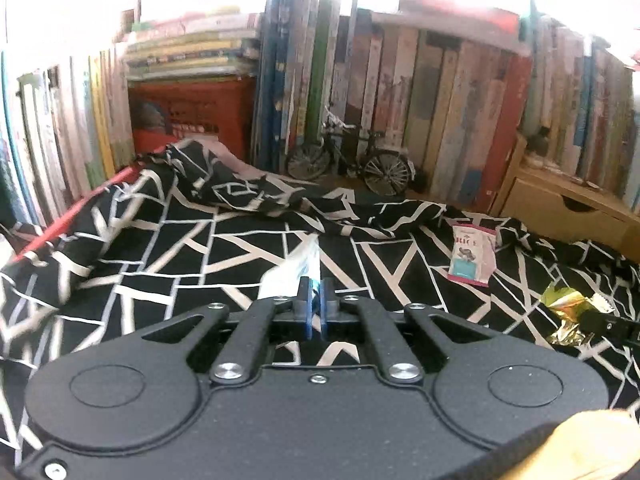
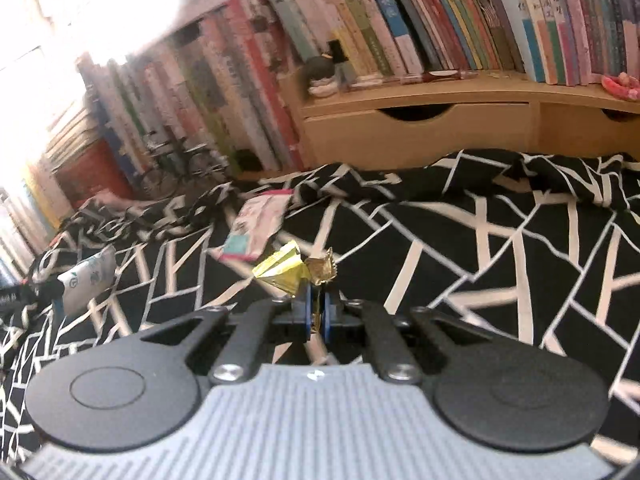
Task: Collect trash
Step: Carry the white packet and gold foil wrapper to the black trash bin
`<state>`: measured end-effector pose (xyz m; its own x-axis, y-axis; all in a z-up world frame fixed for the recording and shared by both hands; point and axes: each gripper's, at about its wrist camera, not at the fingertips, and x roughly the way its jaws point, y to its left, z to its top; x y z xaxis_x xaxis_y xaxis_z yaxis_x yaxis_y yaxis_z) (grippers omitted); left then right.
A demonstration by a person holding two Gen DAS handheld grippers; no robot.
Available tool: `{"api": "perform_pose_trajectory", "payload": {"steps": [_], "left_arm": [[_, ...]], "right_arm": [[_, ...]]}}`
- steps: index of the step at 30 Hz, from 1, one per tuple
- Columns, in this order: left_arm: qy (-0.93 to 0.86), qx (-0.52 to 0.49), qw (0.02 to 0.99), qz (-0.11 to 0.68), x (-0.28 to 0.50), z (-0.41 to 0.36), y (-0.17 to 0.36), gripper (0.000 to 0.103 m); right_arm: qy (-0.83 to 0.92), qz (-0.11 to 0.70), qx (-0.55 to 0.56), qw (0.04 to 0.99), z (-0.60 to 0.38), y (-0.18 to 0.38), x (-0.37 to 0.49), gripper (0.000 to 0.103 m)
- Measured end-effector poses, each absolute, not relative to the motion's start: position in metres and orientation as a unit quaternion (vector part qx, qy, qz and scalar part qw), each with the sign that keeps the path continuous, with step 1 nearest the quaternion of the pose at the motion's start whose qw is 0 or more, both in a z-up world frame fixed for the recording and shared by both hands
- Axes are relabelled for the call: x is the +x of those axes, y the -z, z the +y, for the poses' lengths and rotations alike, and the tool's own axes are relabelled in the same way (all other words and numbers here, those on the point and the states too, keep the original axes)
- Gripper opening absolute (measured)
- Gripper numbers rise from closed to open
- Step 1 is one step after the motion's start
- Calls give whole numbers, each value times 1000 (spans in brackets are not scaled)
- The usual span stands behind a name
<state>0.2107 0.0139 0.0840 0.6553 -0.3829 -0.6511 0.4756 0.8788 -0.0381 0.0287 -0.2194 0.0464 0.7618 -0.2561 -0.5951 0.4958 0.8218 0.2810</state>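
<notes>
Black cloth with white lines (image 1: 192, 240) covers the counter; the left hand-held gripper (image 1: 316, 290) is clamped on a white plastic wrapper (image 1: 294, 270), its blue pads pressed together on it; the right hand-held gripper (image 2: 318, 306) is closed on a crumpled yellow and gold foil wrapper (image 2: 292, 270), which stands up from its tips; a pink and teal snack packet (image 1: 472, 254) lies flat on the cloth farther off, between the two; books (image 2: 440, 12) line the far side, with a small model bicycle (image 1: 352, 160) standing before them.
</notes>
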Motion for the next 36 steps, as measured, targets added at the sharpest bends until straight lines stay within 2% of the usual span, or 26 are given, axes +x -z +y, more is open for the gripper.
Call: {"api": "perform_pose_trajectory", "payload": {"steps": [3, 36], "left_arm": [[253, 91, 906, 327, 197, 26, -97, 3], [306, 77, 916, 246, 91, 177, -186, 3]], "right_arm": [[192, 270, 212, 919, -199, -54, 19, 10], [153, 204, 146, 956, -28, -131, -64, 11]]}}
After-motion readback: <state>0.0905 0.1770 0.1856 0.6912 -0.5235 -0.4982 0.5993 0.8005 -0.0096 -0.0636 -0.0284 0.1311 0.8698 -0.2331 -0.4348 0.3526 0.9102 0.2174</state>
